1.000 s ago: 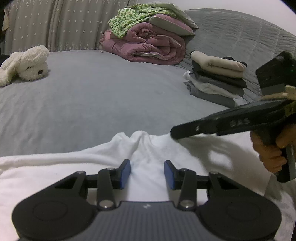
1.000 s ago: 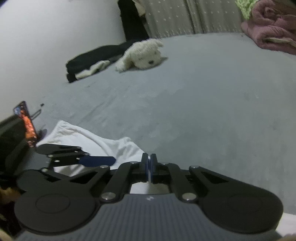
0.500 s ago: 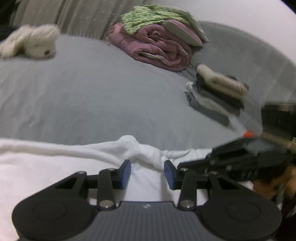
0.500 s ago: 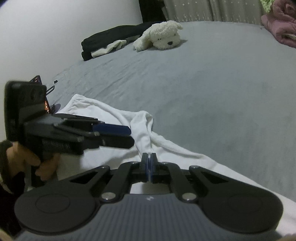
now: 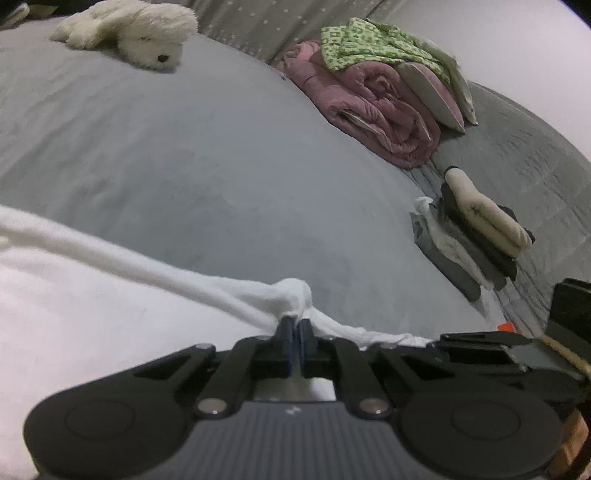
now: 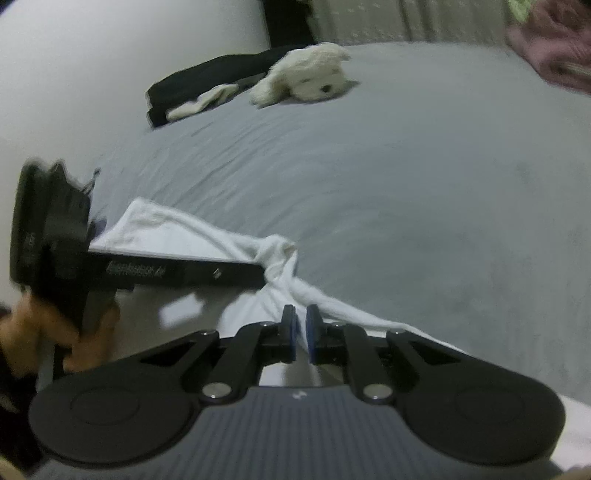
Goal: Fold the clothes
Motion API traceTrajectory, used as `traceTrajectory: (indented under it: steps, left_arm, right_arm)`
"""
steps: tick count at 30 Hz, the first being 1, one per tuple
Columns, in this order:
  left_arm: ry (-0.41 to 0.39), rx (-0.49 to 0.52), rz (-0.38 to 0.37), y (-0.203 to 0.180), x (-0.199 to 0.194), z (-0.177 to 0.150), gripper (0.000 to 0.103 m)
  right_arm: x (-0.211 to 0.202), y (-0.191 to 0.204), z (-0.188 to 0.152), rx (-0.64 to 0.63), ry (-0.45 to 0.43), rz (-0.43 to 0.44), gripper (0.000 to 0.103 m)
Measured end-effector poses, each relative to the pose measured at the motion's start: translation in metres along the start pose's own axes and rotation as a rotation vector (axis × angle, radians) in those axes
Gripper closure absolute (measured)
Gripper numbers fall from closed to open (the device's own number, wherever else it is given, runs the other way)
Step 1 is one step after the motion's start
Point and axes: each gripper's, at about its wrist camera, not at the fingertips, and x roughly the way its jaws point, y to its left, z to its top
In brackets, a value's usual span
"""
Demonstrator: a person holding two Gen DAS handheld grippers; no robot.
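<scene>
A white garment (image 5: 92, 295) lies on the grey bed near me, its far edge bunched into a knot (image 5: 291, 291). My left gripper (image 5: 294, 325) is shut on that bunched edge. In the right wrist view the garment (image 6: 177, 236) stretches left, and the left gripper (image 6: 184, 275) reaches in from the left to the bunch (image 6: 275, 251). My right gripper (image 6: 301, 325) sits just behind the bunch with its jaws a narrow gap apart, over the white cloth. It shows at the right edge of the left wrist view (image 5: 443, 338).
A stack of folded clothes (image 5: 476, 229) sits at the right of the bed. A pink quilt with green cloth (image 5: 376, 99) lies at the back. A white plush dog (image 5: 136, 29) and dark clothes (image 6: 207, 85) lie at the far side.
My left gripper has closed on the garment's bunched edge, having been open before. My right gripper, fully shut earlier, now shows a narrow gap. Both views have shifted.
</scene>
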Motion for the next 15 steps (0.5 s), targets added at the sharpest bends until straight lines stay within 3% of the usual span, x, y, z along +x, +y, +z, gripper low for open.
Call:
traceTrajectory:
  steps: [6, 8, 11, 12, 13, 15]
  left_arm:
    - [0.003, -0.011, -0.018, 0.004, -0.001, 0.000, 0.098]
    - [0.007, -0.014, -0.024, 0.006, -0.003, 0.000, 0.098]
    - [0.010, 0.000, -0.021, 0.004, -0.007, 0.001, 0.098]
    - [0.009, 0.010, -0.019, 0.003, -0.008, 0.001, 0.098]
    - [0.008, 0.023, -0.017, 0.002, -0.009, 0.002, 0.098]
    - [0.005, 0.045, -0.010, 0.001, -0.013, 0.003, 0.097]
  right_arm:
    - [0.017, 0.000, 0.009, 0.070, -0.020, 0.016, 0.090]
    - [0.021, 0.000, 0.013, 0.080, -0.052, -0.023, 0.103]
    - [0.021, -0.004, 0.016, 0.110, -0.100, -0.071, 0.103]
    - [0.020, -0.005, 0.017, 0.112, -0.106, -0.075, 0.101]
    - [0.019, -0.006, 0.018, 0.113, -0.111, -0.078, 0.089]
    - [0.018, -0.007, 0.019, 0.111, -0.108, -0.066, 0.088]
